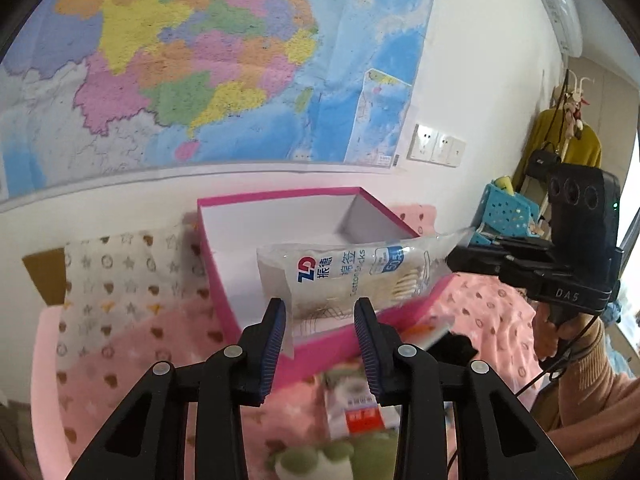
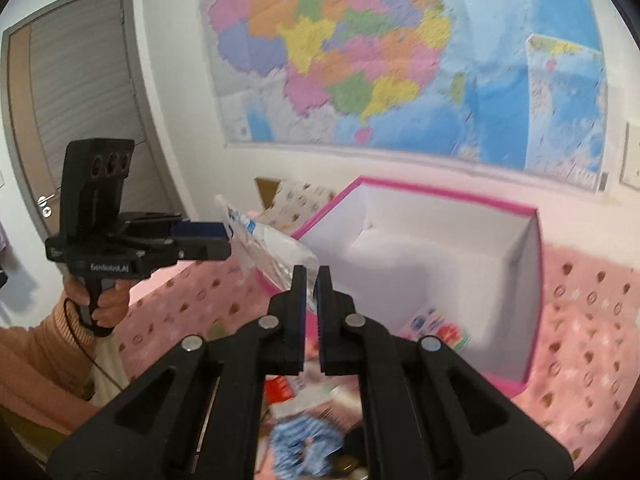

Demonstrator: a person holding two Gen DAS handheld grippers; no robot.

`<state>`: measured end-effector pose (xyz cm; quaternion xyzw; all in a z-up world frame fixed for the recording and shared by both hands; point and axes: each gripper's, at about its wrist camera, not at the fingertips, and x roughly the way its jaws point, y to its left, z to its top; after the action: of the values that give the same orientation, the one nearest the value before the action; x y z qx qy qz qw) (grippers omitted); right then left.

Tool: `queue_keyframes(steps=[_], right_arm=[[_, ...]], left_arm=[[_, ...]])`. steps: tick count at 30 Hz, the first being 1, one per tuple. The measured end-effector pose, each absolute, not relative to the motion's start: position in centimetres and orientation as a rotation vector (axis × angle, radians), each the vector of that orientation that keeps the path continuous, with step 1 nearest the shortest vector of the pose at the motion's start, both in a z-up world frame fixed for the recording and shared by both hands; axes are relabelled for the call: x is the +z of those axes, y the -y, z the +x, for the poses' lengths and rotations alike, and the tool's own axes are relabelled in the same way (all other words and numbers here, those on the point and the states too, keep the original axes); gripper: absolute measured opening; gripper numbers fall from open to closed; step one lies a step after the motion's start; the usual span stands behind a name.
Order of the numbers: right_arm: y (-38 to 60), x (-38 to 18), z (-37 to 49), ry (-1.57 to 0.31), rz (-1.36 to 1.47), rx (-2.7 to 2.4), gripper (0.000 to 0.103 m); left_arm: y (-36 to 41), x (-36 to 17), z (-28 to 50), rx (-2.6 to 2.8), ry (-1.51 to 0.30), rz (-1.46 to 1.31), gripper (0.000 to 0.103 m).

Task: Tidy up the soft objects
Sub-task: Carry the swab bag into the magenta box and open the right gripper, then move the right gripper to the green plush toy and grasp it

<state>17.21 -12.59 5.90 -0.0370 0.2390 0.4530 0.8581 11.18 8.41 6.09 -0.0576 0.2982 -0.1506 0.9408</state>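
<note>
A clear bag of cotton swabs point(image 1: 352, 276) hangs over the open pink box point(image 1: 224, 292) with white inside walls. My right gripper point(image 2: 311, 276) is shut on one end of the bag point(image 2: 276, 248); it shows in the left wrist view point(image 1: 472, 258) at the bag's right end. My left gripper point(image 1: 320, 312) is open, its blue pads on either side of the bag's lower edge, not closed on it. In the right wrist view the left gripper point(image 2: 208, 240) sits by the bag's far end. A colourful packet point(image 2: 440, 330) lies in the box.
The box sits on a pink dotted blanket point(image 1: 480, 312) on a bed, with a star-print pillow point(image 1: 116, 280) to the left. More packets and soft items point(image 1: 360, 416) lie blurred in front. A blue basket point(image 1: 504, 212) stands right. A map covers the wall.
</note>
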Motion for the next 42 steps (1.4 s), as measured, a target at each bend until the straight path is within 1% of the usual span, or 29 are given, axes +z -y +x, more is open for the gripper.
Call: queue_keyframes(steps=[7, 10, 13, 15, 17, 18, 19, 20, 22, 23, 25, 31, 34, 38, 42], right_arm=[[12.0, 4.2, 22.2, -0.612, -0.022, 0.959, 0.006], [11.6, 2.6, 24.4, -0.700, 0.010, 0.972, 0.006], [10.8, 0.8, 26.5, -0.798, 0.035, 0.961, 0.009], [10.2, -0.3, 27.8, -0.848, 0.030, 0.916, 0.017], [9.6, -1.0, 28.6, -0.878, 0.001, 0.836, 0.030], [9.3, -1.1, 28.8, -0.883, -0.024, 0.793, 0.032], [9.2, -1.1, 28.7, -0.877, -0.029, 0.788, 0.033], [9.2, -1.0, 28.6, -0.864, -0.033, 0.779, 0.038], [9.5, -0.9, 28.3, -0.841, -0.038, 0.752, 0.046], [9.7, -0.7, 28.0, -0.829, -0.028, 0.762, 0.046], [10.5, -0.3, 26.8, -0.803, -0.032, 0.773, 0.046], [11.8, 1.2, 20.7, -0.688, -0.063, 0.934, 0.046], [12.3, 1.0, 17.0, -0.667, -0.085, 1.029, 0.049], [11.9, -0.3, 14.0, -0.701, -0.100, 1.108, 0.049], [11.1, -2.9, 11.5, -0.779, -0.097, 1.144, 0.049]], left_arm=[[-8.8, 4.3, 15.6, -0.269, -0.709, -0.155, 0.035], [-9.2, 3.0, 16.9, -0.244, -0.768, -0.169, 0.035], [-9.5, 1.6, 18.0, -0.207, -0.828, -0.182, 0.035], [-9.7, 1.2, 18.3, -0.204, -0.837, -0.204, 0.036], [-9.7, 1.3, 18.4, -0.184, -0.835, -0.218, 0.037], [-9.7, 1.4, 18.5, -0.175, -0.830, -0.220, 0.039], [-9.6, 1.6, 18.5, -0.165, -0.822, -0.221, 0.043], [-9.6, 1.8, 18.6, -0.154, -0.816, -0.220, 0.046], [-9.3, 2.1, 18.4, -0.131, -0.797, -0.202, 0.051], [-9.2, 2.3, 18.3, -0.113, -0.787, -0.190, 0.057], [-9.1, 2.6, 17.7, -0.072, -0.762, -0.165, 0.061], [-10.3, 3.1, 14.8, -0.131, -0.692, -0.202, 0.061], [-10.9, 3.0, 12.5, -0.163, -0.666, -0.228, 0.061], [-11.2, 1.7, 10.1, -0.189, -0.666, -0.272, 0.062], [-11.4, -0.3, 8.2, -0.194, -0.697, -0.319, 0.062]])
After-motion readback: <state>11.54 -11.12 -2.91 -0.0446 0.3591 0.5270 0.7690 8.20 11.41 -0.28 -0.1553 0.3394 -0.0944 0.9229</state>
